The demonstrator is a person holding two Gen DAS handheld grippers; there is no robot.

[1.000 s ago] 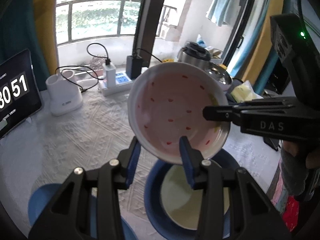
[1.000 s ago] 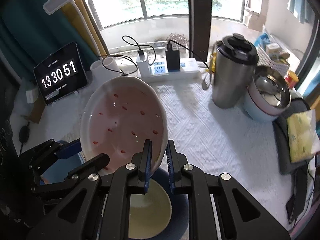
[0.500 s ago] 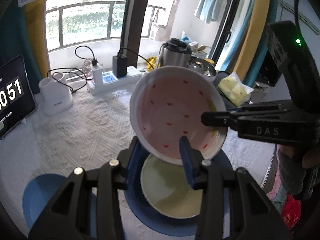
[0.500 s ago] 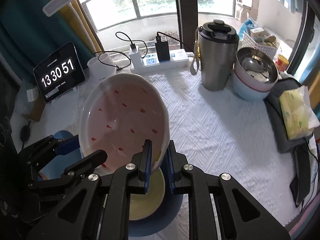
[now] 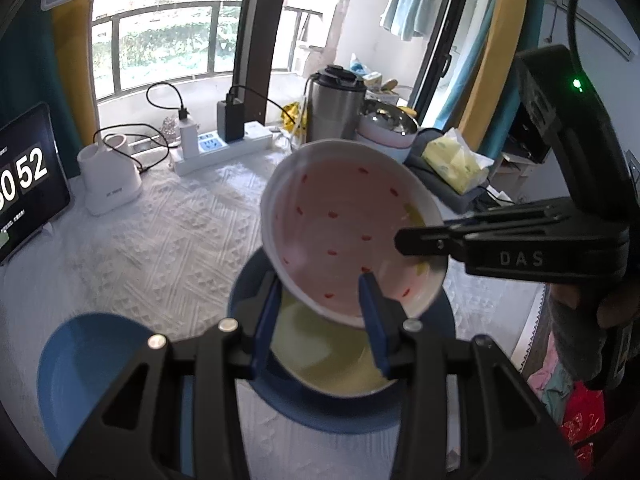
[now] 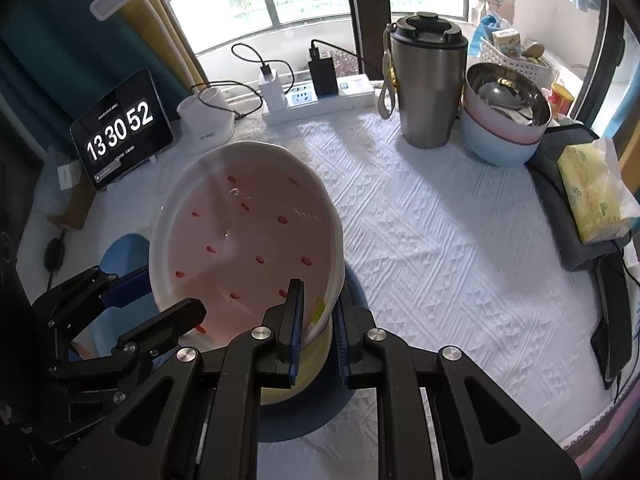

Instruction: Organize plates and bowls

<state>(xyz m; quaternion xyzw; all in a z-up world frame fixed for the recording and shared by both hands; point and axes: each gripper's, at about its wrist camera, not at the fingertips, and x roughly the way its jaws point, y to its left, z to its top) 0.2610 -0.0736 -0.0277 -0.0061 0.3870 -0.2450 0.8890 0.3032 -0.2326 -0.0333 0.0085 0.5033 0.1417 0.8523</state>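
Blue plate [image 5: 86, 356]: far left on the white tablecloth [image 5: 152, 240], nothing on it.
Left gripper [image 5: 320, 312]: fingers clamped across the near rim of the pink bowl [image 5: 344, 236], one pad inside, one beneath.
Pink bowl: red-flecked, tilted, held in the air above the yellow bowl [image 5: 320, 364].
Yellow bowl: sits on a dark blue plate [image 5: 340, 408].
Right gripper [image 6: 318, 320]: jaws nearly together, pinching the pink bowl's wall.
Steel tumbler [image 6: 426, 84]: upright, far right, beside stacked bowls [image 6: 502, 120].
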